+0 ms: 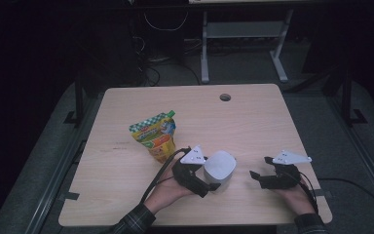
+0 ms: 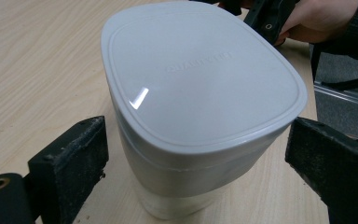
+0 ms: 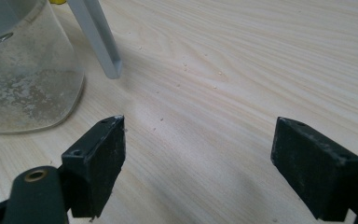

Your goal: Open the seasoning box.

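A jar with a white lid (image 1: pixel 220 167) and clear, powder-dusted walls stands upright near the table's front middle. My left gripper (image 1: pixel 208 179) is open, its jaws straddling the jar just below the lid (image 2: pixel 200 74); a narrow gap shows on each side in the left gripper view. To the jar's right, my right gripper (image 1: pixel 262 168) hovers low over the table, open, with bare wood between its jaws (image 3: pixel 198 154). The jar's clear lower wall (image 3: pixel 25 79) sits at the left edge of the right gripper view.
A green and yellow spouted pouch (image 1: pixel 155 134) lies left of and behind the jar. The wooden table (image 1: pixel 253 122) has a cable hole (image 1: pixel 225 97) near its far edge. Dark floor, table legs and cables lie beyond it.
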A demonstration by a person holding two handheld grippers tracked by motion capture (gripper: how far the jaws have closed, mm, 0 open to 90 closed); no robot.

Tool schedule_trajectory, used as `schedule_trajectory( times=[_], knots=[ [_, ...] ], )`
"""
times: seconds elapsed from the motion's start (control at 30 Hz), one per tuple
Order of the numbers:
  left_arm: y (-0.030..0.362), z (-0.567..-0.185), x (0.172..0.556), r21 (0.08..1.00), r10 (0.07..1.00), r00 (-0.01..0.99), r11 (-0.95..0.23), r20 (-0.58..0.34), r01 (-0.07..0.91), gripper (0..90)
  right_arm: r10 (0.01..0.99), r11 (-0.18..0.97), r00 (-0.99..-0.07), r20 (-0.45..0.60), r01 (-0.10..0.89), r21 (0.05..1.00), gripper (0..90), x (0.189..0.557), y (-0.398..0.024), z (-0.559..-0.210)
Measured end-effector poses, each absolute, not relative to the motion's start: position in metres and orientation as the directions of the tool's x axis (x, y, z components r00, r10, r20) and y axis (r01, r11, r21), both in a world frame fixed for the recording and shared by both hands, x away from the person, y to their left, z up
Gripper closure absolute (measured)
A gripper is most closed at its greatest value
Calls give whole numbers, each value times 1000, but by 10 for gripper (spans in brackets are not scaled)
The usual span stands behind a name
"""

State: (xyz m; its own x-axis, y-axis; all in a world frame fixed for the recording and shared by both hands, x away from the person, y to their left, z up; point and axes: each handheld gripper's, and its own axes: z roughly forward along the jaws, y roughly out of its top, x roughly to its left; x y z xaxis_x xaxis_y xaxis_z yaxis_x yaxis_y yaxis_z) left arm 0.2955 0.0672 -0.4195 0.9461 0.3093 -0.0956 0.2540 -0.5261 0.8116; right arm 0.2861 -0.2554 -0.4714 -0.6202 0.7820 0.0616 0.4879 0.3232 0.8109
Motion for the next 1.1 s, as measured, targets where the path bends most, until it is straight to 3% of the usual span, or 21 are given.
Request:
schedule_trajectory(
  times=[0.3, 1.1],
  knots=[
    [69, -419, 295, 811, 315, 944, -523, -100, 260, 140, 782, 326, -621, 59, 488, 810, 175, 286, -255, -471],
    [72, -414, 294, 818, 317, 942, -511, -109, 266, 153, 781, 336, -622, 51, 488, 805, 176, 287, -255, -472]
  ],
)
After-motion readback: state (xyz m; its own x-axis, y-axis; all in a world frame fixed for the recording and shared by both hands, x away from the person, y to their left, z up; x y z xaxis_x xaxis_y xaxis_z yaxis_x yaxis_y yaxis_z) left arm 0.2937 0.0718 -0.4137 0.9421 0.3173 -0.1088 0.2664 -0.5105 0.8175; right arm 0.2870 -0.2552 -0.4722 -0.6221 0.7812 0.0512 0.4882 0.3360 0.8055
